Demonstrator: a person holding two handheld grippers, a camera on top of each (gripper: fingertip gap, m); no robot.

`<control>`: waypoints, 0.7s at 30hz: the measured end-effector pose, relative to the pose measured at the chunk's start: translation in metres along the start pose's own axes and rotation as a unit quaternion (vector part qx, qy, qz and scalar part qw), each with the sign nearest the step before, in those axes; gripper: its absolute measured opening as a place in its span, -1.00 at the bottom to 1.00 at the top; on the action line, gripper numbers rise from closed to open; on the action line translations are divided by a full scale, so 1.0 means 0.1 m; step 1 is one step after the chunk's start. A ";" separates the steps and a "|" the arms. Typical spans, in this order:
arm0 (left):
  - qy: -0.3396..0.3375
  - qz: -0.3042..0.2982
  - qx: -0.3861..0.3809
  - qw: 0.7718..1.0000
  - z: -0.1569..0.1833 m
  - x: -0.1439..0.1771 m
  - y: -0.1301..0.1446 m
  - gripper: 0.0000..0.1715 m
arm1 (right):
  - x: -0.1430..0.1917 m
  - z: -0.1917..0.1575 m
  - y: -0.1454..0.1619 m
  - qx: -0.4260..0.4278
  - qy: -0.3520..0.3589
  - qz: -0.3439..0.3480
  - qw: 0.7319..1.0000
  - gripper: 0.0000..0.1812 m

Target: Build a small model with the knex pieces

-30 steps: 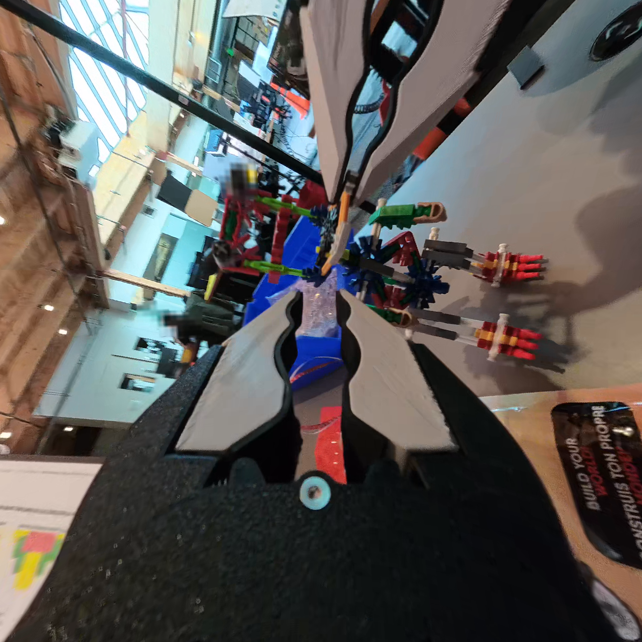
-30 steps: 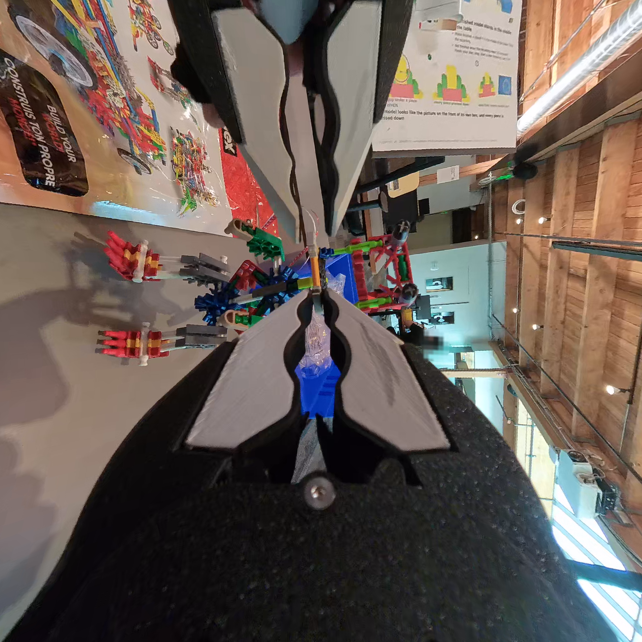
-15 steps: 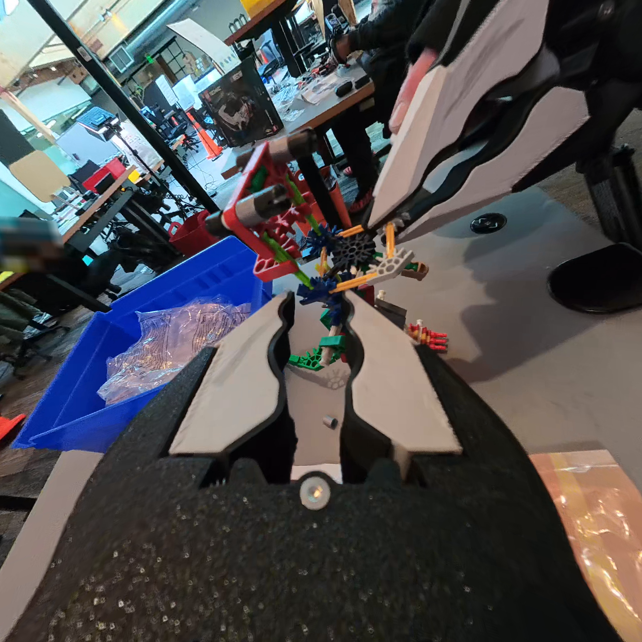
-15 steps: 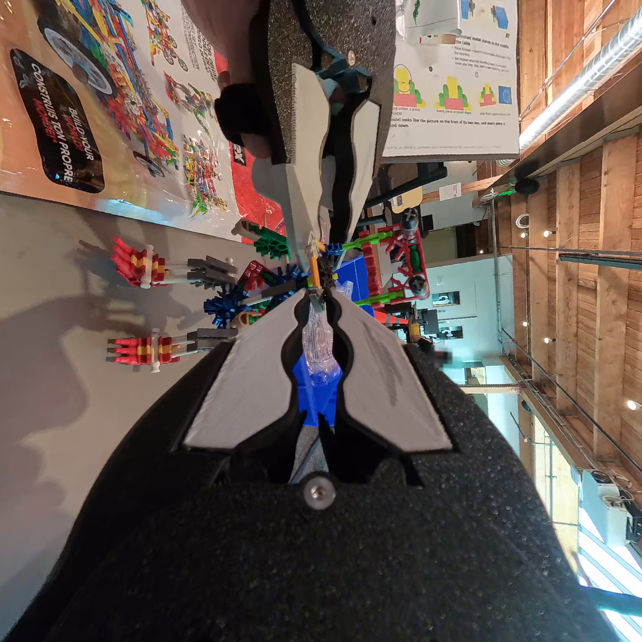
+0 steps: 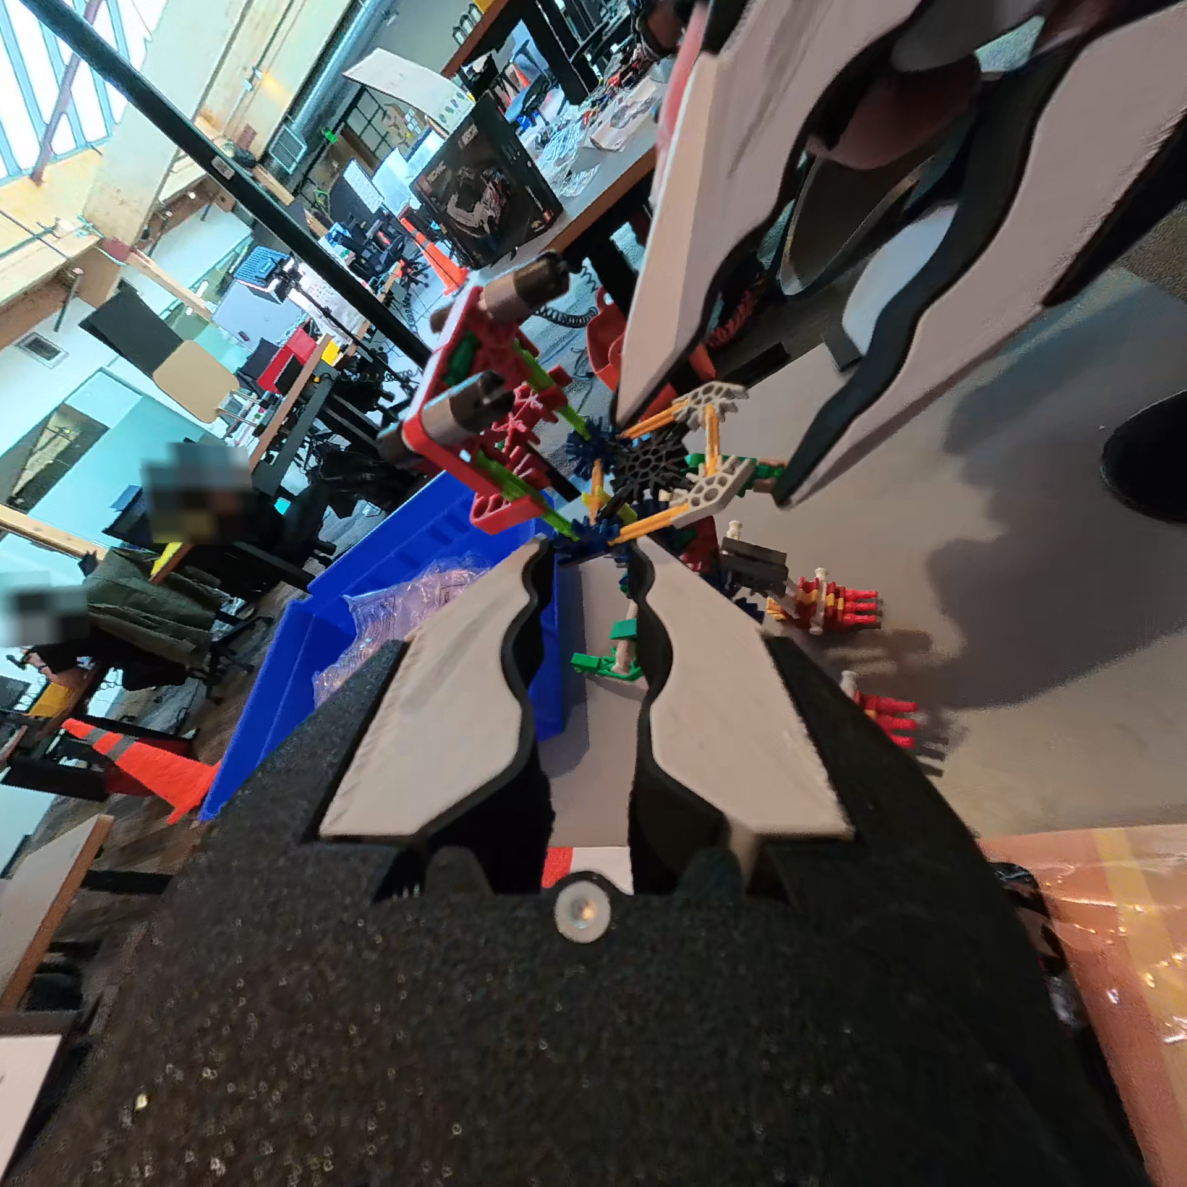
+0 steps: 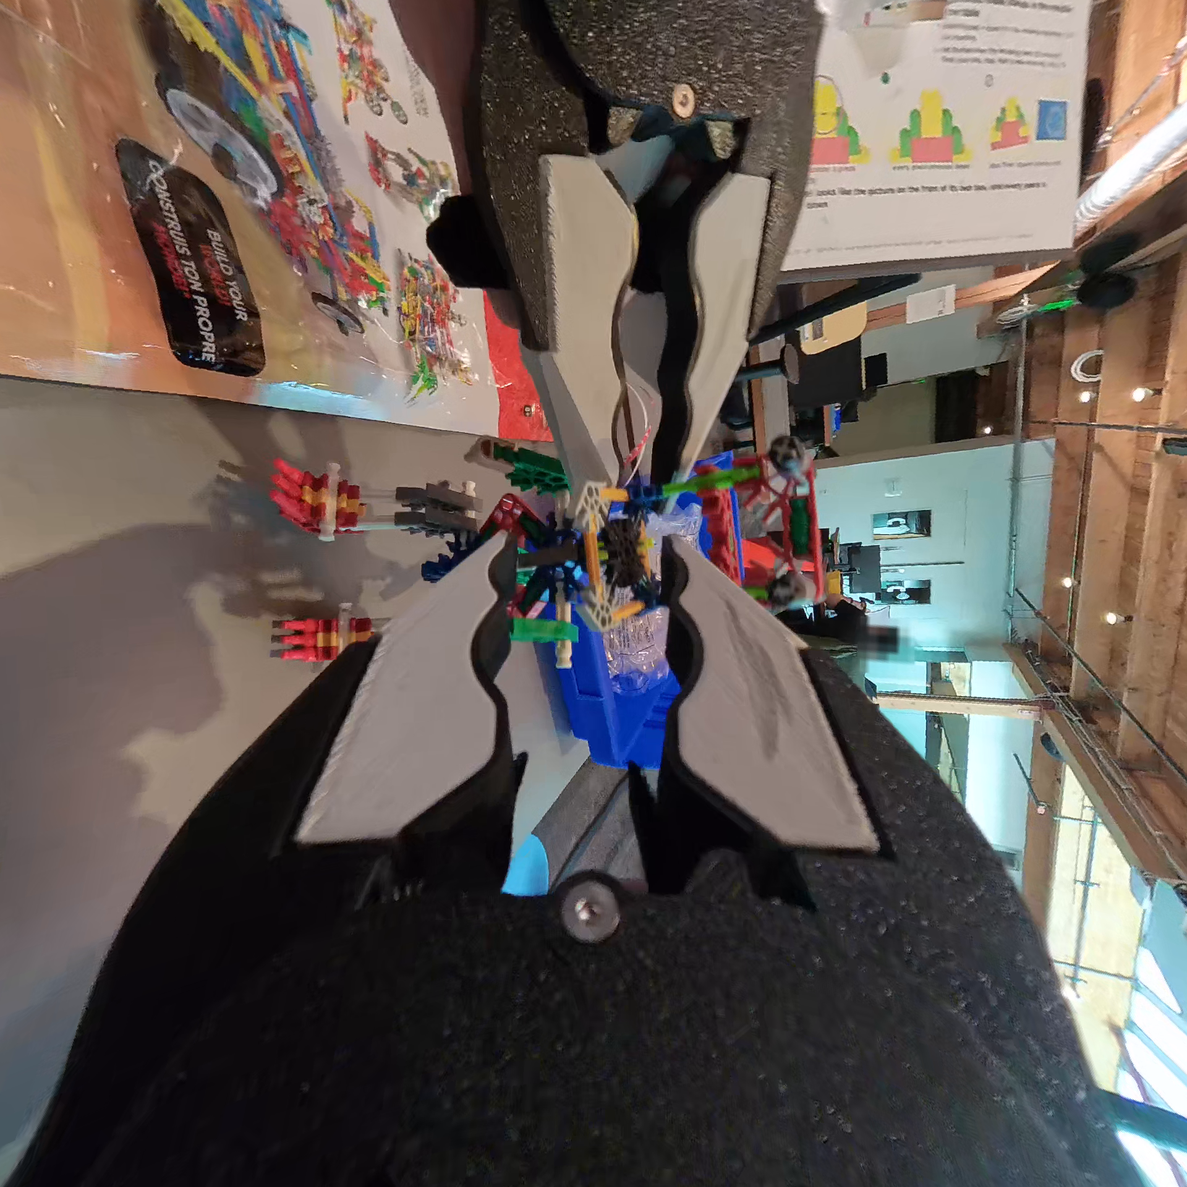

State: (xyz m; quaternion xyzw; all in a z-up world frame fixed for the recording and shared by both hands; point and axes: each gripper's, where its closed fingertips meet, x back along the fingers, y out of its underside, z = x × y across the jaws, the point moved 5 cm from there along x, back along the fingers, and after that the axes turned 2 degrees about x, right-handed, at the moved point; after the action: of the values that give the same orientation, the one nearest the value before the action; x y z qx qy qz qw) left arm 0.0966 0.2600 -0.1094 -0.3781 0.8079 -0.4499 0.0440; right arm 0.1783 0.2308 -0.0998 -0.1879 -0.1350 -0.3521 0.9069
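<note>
A rod-and-connector toy model hangs over the grey table [image 5: 1002, 649]. It has a black snowflake hub [image 5: 649, 459] ringed by orange rods and grey connectors, and a red frame with grey rollers [image 5: 475, 411]. My left gripper [image 5: 591, 546] is shut on the model at its blue connector and orange rod end. My right gripper [image 5: 703, 453] is open, with its fingers on either side of the black hub. In the right wrist view the hub [image 6: 620, 546] sits between my right gripper's [image 6: 588, 543] spread fingertips. My left gripper [image 6: 633, 482] pinches the model from above.
A blue bin [image 5: 385, 616] with a clear plastic bag stands behind the model; it also shows in the right wrist view [image 6: 610, 719]. Red-and-yellow assemblies [image 5: 828, 604] lie on the table. A colourful kit box [image 6: 257, 193] and a printed sheet [image 6: 931, 128] lie beyond. A black round base [image 5: 1150, 462] is at the right.
My right gripper has opened; it was shut on the model's edge before. The model has turned, so the hub now faces the right wrist view. My left gripper keeps its hold.
</note>
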 end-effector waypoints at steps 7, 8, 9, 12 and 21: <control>-0.010 0.003 -0.018 1.000 0.04 -0.02 -0.06 -0.76 | -0.17 0.01 0.03 0.031 0.001 -0.044 0.999 -0.66; -0.013 0.003 -0.022 1.000 0.04 -0.02 -0.06 -0.76 | -0.17 0.01 0.03 0.031 0.006 -0.045 0.998 -0.68; -0.012 0.005 -0.022 1.000 0.05 -0.02 -0.06 -0.76 | -0.16 0.02 0.02 0.035 0.013 -0.046 0.998 -0.73; -0.012 0.009 -0.025 1.000 0.06 -0.01 -0.07 -0.77 | -0.15 0.03 0.02 0.044 0.025 -0.047 0.998 -0.81; -0.005 0.007 -0.015 1.000 0.07 -0.01 -0.08 -0.78 | -0.15 0.05 0.01 0.056 0.020 -0.049 0.997 -0.87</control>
State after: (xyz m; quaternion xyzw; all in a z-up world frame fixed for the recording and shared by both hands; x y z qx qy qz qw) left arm 0.1052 0.2531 -0.1077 -0.3755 0.8168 -0.4357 0.0449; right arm 0.1680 0.2427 -0.1012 -0.1228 -0.1452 -0.3919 0.9002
